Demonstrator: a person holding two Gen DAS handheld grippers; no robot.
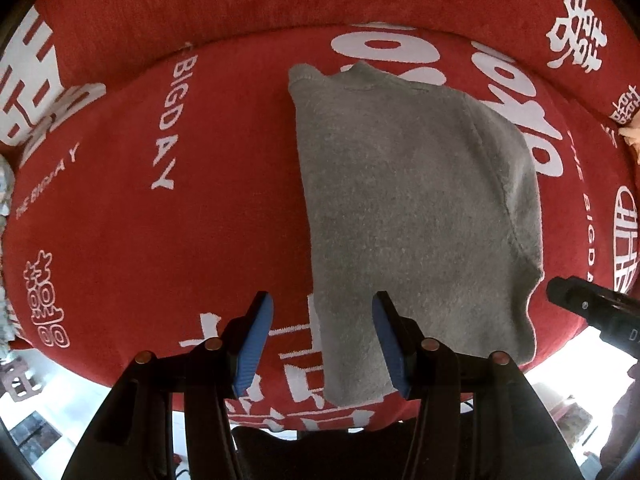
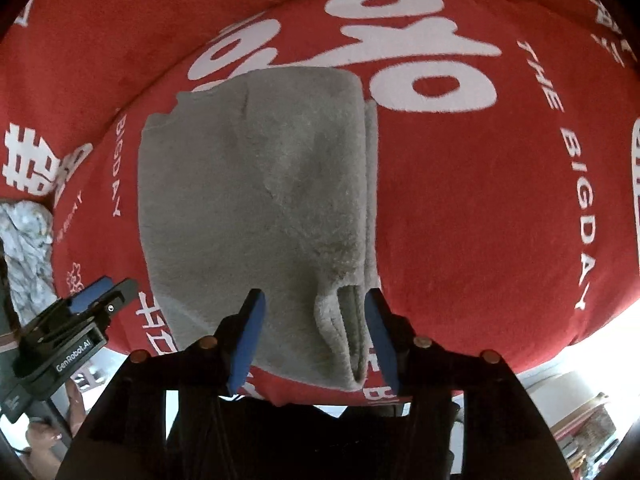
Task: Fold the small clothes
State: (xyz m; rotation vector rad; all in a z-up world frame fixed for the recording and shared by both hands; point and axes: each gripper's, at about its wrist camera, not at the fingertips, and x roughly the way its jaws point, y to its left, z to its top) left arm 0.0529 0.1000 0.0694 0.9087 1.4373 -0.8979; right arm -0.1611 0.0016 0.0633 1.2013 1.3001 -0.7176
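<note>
A small grey fleece garment (image 1: 412,208) lies folded lengthwise in a long strip on a red cushion; it also shows in the right wrist view (image 2: 260,216). A folded sleeve or edge lies along its right side near the front (image 2: 344,332). My left gripper (image 1: 322,340) is open and empty, above the garment's near left corner. My right gripper (image 2: 314,340) is open and empty, above the garment's near right end. Each gripper shows in the other's view: the right one at the garment's right edge (image 1: 576,304), the left one at the left (image 2: 100,292).
The red cushion (image 1: 160,240) with white lettering has a raised red back (image 1: 240,8). Its front edge drops to a pale floor (image 1: 72,400). A crumpled pale cloth (image 2: 24,252) lies at the cushion's left. Boxes stand low right (image 2: 584,428).
</note>
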